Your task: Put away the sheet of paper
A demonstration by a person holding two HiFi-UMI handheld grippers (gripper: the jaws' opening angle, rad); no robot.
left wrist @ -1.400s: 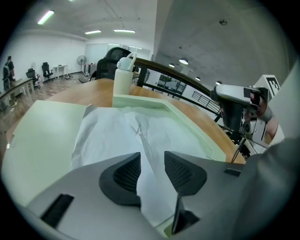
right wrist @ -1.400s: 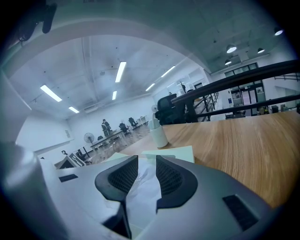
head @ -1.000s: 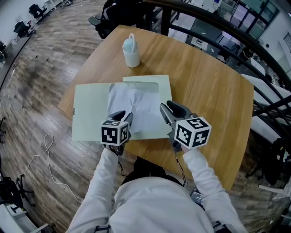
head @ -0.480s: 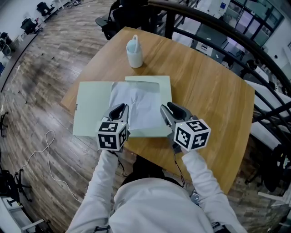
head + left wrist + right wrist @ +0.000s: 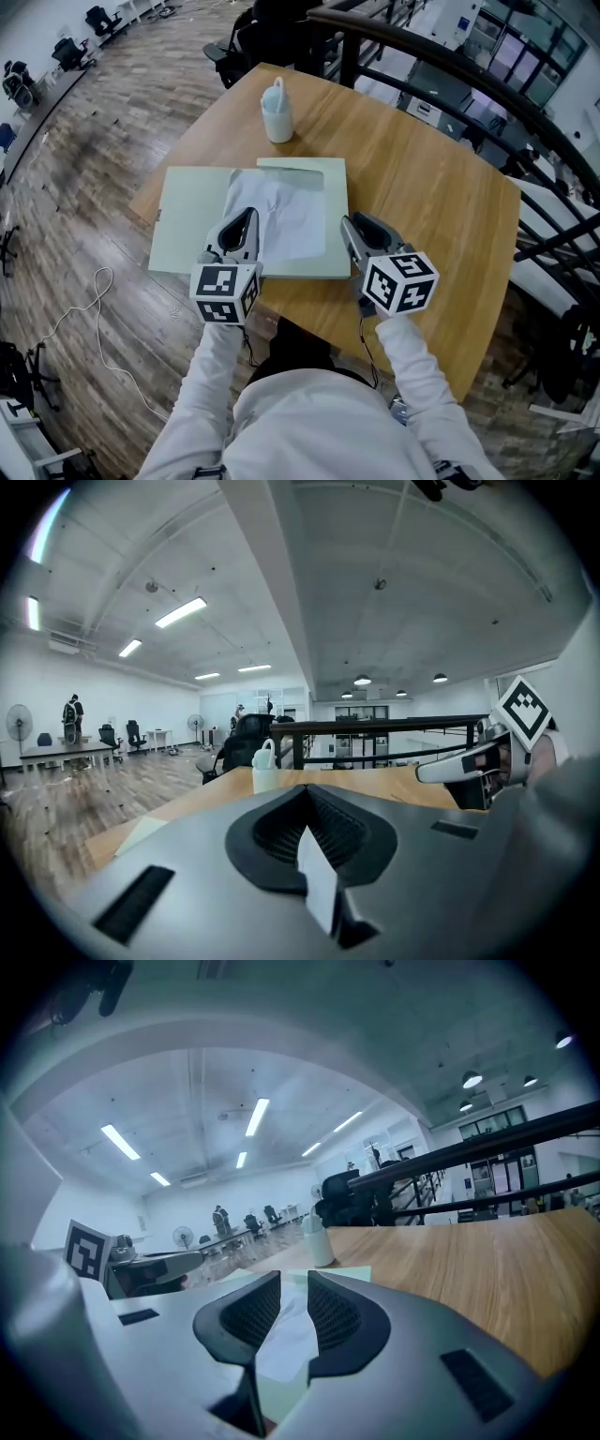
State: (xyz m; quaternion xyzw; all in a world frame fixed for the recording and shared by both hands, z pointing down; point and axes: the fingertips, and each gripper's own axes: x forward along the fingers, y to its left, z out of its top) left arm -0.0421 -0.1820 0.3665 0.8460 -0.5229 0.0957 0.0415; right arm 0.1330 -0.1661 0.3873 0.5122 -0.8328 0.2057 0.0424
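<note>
left tool up first in the head view: it sits over the left edge of the sheet of paper, its marker cube nearest the person. the right tool is just beside the right edge of the pale green folder, tips pointing away from the person. the crumpled white sheet lies on the open folder, and the folder lies flat on the round wooden surface, its left part hanging over the rim. a pale bottle stands upright beyond the folder, well apart from both tools.

over to the left gripper view: the left tool is pressed together at the tips, and a white sliver of the sheet of paper is pinched edge-on between the pads. the bottle shows just above the tips on the surface, and the right tool hangs at the right.

now the right gripper view: the right tool is spread, a narrow gap. through that gap, the sheet of paper lies on the folder. nothing is between the pads. the bottle stands beyond on the surface, and the left tool shows at the left.
</note>
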